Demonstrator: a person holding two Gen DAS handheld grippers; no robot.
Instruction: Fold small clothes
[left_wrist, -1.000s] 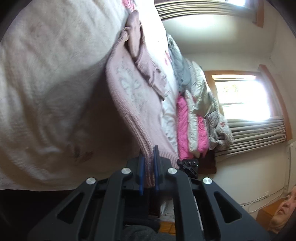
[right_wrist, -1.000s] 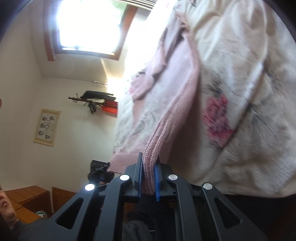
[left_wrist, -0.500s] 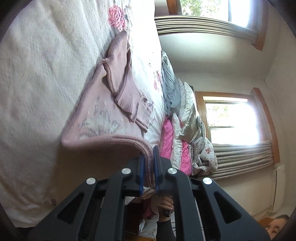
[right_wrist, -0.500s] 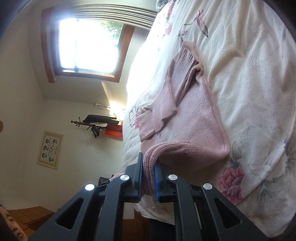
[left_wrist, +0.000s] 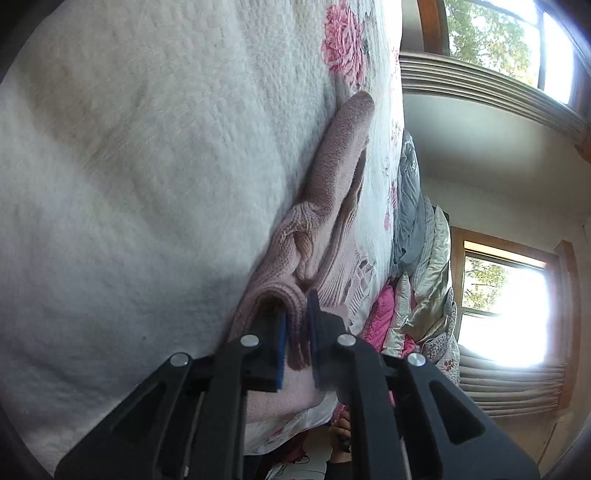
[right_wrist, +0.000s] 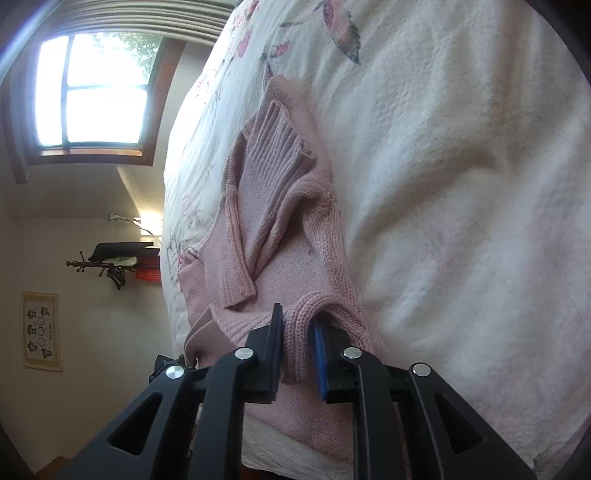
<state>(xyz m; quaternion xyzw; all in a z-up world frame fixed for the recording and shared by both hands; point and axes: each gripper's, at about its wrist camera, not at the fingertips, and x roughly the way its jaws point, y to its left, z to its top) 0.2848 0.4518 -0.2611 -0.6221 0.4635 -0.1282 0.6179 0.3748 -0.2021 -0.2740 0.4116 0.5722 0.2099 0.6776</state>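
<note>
A pink knit sweater (left_wrist: 332, 206) lies on a white floral bedspread (left_wrist: 147, 147), its sleeves folded in over the body. My left gripper (left_wrist: 297, 332) is shut on a doubled fold of the ribbed hem, low against the bed. In the right wrist view the same sweater (right_wrist: 273, 206) shows a ribbed cuff and a sleeve crossing the body. My right gripper (right_wrist: 297, 339) is shut on the other hem corner, the knit bunched between its blue pads (right_wrist: 319, 354). The hem edge rests on top of the sweater's body.
A pile of grey, white and bright pink clothes (left_wrist: 417, 258) sits at the bed's far side below a window (left_wrist: 498, 314). A coat rack (right_wrist: 110, 262) and a framed picture (right_wrist: 40, 332) are on the wall beyond the bedspread (right_wrist: 443, 147).
Both grippers carried the lifted hem forward over the sweater and down onto the bed. The sweater went from hanging stretched to lying doubled over itself.
</note>
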